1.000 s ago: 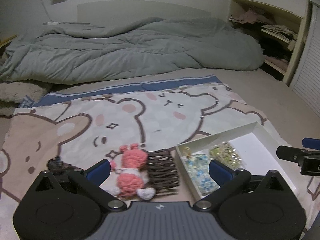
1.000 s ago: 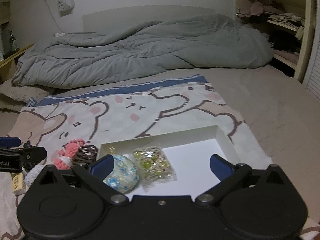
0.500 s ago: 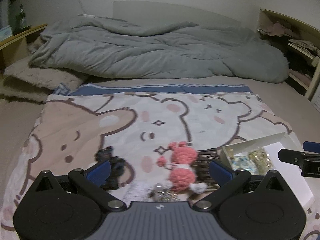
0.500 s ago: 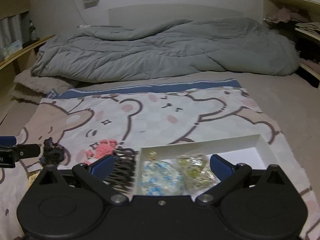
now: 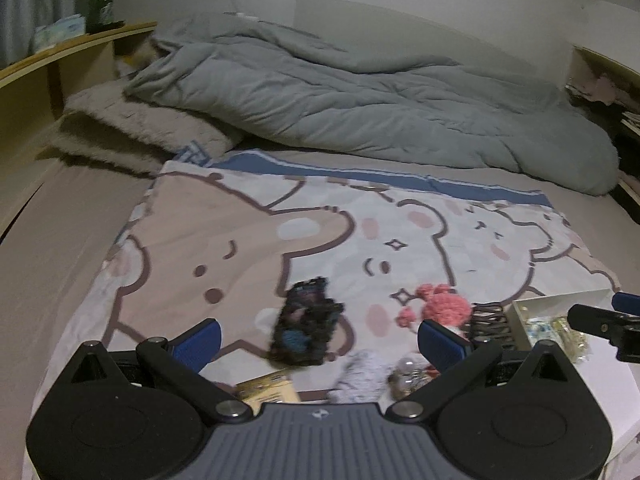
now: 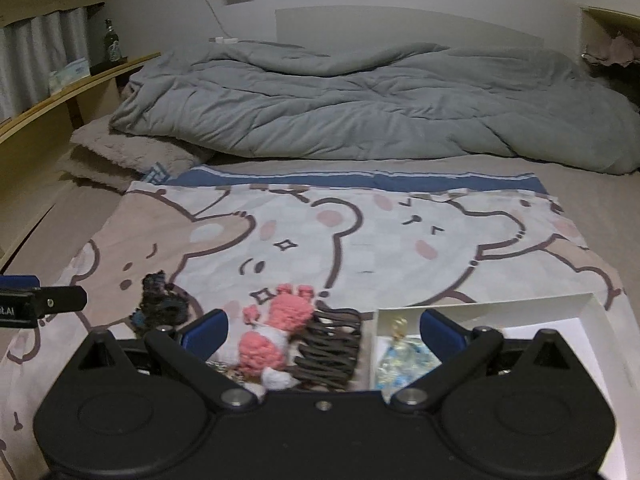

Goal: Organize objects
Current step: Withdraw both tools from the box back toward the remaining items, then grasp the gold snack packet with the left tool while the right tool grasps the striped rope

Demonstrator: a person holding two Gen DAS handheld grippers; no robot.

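Observation:
Small items lie on a bear-print blanket [image 5: 248, 240]. A black knitted item [image 5: 306, 326] sits between the fingers of my open left gripper [image 5: 318, 342]; it also shows in the right wrist view [image 6: 160, 306]. A pink plush toy [image 6: 276, 332] and a brown claw clip [image 6: 328, 350] lie between the fingers of my open right gripper [image 6: 324, 330]. A white box [image 6: 576, 312] at the right holds a blue-patterned packet [image 6: 402, 360] and a yellow-green packet [image 5: 568, 332]. A white fuzzy item [image 5: 360, 372], a shiny trinket [image 5: 408, 376] and a yellow card [image 5: 268, 388] lie near the left gripper's base.
A grey duvet [image 6: 360, 100] is bunched across the far bed. A fuzzy beige pillow [image 5: 136, 136] lies at the left. A wooden shelf [image 6: 60, 92] with a bottle runs along the left wall. Open shelves [image 5: 608, 84] stand at the right.
Both grippers have swung left. The black knitted item now sits between the left fingers, and the pink toy and clip sit between the right fingers. Nothing was picked up.

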